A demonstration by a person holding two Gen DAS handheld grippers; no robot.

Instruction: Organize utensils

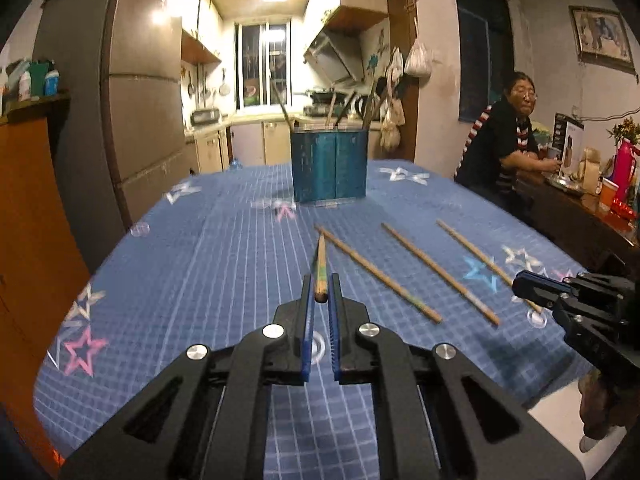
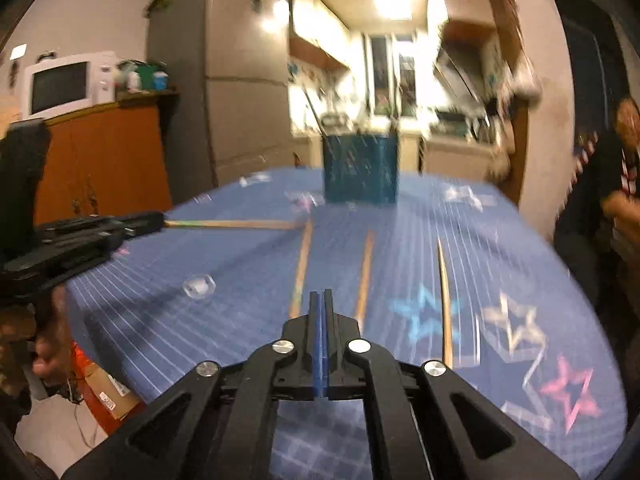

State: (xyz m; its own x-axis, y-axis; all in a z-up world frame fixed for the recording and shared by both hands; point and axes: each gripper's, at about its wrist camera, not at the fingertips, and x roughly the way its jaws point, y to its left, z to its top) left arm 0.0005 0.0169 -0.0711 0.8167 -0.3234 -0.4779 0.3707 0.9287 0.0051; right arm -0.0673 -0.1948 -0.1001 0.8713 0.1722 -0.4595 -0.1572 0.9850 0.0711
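Note:
My left gripper [image 1: 321, 293] is shut on a wooden chopstick [image 1: 321, 264] that points forward toward the blue utensil holder [image 1: 329, 166] at the far side of the table. In the right wrist view the left gripper [image 2: 158, 222] holds that chopstick [image 2: 232, 224] level above the cloth. Three more chopsticks [image 1: 378, 274] [image 1: 440, 272] [image 1: 486, 262] lie side by side on the blue tablecloth, right of the held one. My right gripper [image 2: 322, 294] is shut and empty, above the near ends of the lying chopsticks [image 2: 301, 270]. The holder [image 2: 361, 168] has several utensils standing in it.
The table has a blue checked cloth with stars [image 1: 224, 264]. A person [image 1: 504, 140] sits at the far right beside a cluttered side table [image 1: 592, 200]. A fridge [image 1: 144, 92] and an orange cabinet [image 2: 104, 156] with a microwave [image 2: 68, 84] stand to the left.

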